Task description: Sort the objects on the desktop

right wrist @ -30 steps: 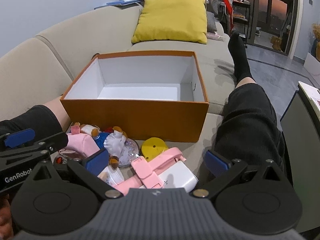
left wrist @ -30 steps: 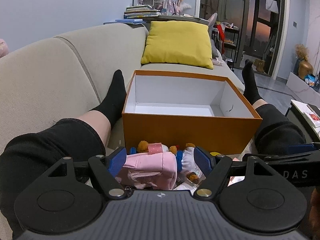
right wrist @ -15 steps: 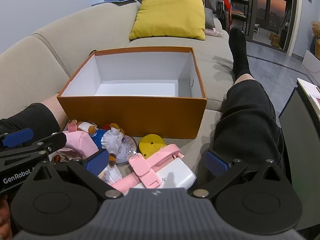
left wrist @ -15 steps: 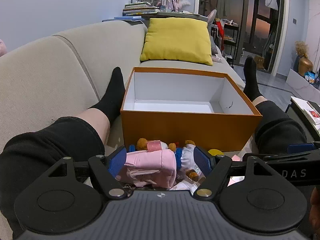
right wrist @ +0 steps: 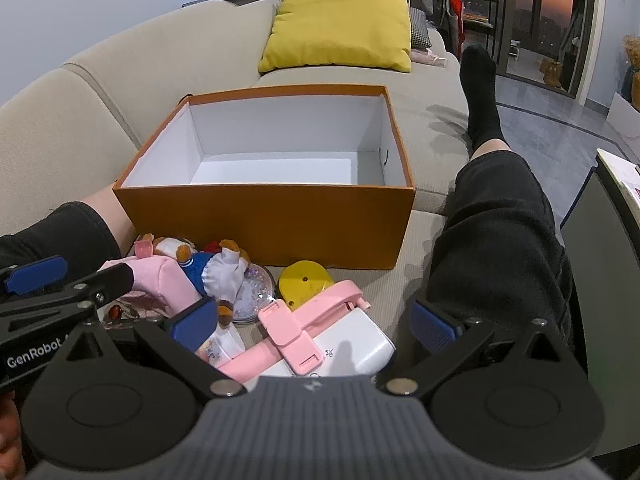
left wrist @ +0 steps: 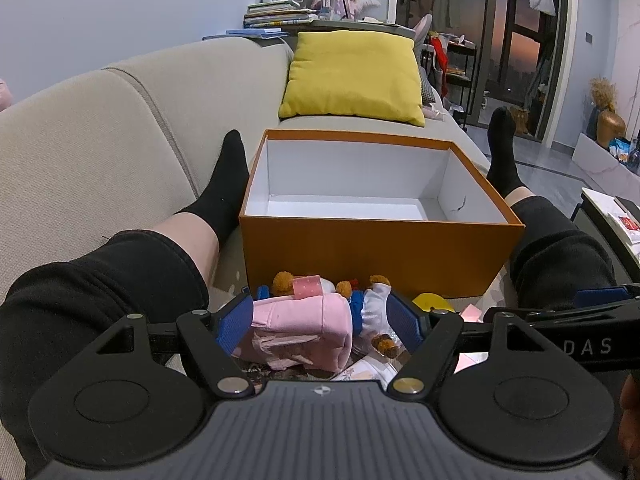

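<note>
An open orange box [left wrist: 376, 248] with a white, empty inside stands on the sofa between the person's legs; it also shows in the right wrist view [right wrist: 272, 216]. In front of it lies a heap: a pink pouch [left wrist: 300, 326], a small doll in blue and white [right wrist: 218, 268], a yellow disc [right wrist: 304, 282], a clear glitter disc [right wrist: 256, 294] and a white device with a pink strap [right wrist: 320, 340]. My left gripper [left wrist: 324, 322] is open, its fingers either side of the pink pouch. My right gripper [right wrist: 312, 324] is open above the white device.
A yellow cushion [left wrist: 352, 74] lies on the sofa behind the box. The person's legs in black [left wrist: 100, 280] [right wrist: 496, 240] flank the heap. A low table edge [right wrist: 616, 208] stands at the right.
Both grippers have risen and drawn back slightly, so the box looks a little farther away. The heap has not moved and both grippers stay open.
</note>
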